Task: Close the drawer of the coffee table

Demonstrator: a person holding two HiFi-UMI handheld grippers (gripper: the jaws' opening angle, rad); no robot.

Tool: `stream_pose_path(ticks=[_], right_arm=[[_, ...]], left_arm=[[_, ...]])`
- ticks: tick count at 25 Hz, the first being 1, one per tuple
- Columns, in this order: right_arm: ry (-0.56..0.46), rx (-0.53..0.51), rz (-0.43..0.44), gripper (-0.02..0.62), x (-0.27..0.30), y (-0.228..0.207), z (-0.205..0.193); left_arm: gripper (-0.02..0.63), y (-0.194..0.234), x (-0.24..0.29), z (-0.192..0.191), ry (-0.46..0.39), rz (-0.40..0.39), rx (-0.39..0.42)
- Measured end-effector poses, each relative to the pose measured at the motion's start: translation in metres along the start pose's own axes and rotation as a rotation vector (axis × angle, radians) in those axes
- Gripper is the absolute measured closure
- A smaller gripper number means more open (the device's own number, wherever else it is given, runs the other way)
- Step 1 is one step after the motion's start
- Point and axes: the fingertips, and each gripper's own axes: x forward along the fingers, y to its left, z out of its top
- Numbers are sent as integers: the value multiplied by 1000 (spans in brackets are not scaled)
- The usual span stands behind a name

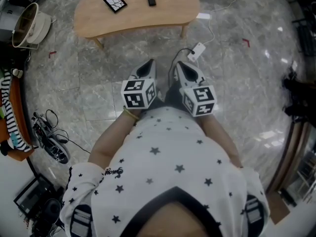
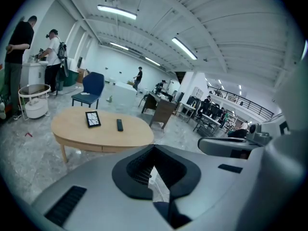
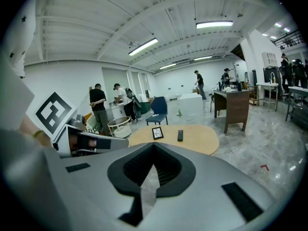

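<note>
Facing the oval light-wood coffee table (image 1: 138,9) from well apart, the left gripper (image 1: 149,64) and right gripper (image 1: 180,65) have jaws pressed together, holding nothing. Its drawer (image 2: 103,148), only a faint seam in the near edge, likely slides lightly; a square push mid-front suits.

You wear a white shirt (image 1: 168,162) dotted with small black stars, dark-trimmed at the neck, with a thin yellow wristband (image 1: 130,114) just beyond its front edge. Your left gripper (image 1: 149,64) and right gripper (image 1: 180,66) are grey-shelled with black-lined jaws, and each carries a white cube (image 1: 139,93) of black square markers.
</note>
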Motion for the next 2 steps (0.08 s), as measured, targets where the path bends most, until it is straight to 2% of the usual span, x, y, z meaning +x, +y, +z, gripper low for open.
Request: stream_pose_path(ticks=[2], right_arm=[[1, 1, 0, 589, 0, 0, -1]], left_arm=[[597, 0, 0, -1, 0, 0, 1]])
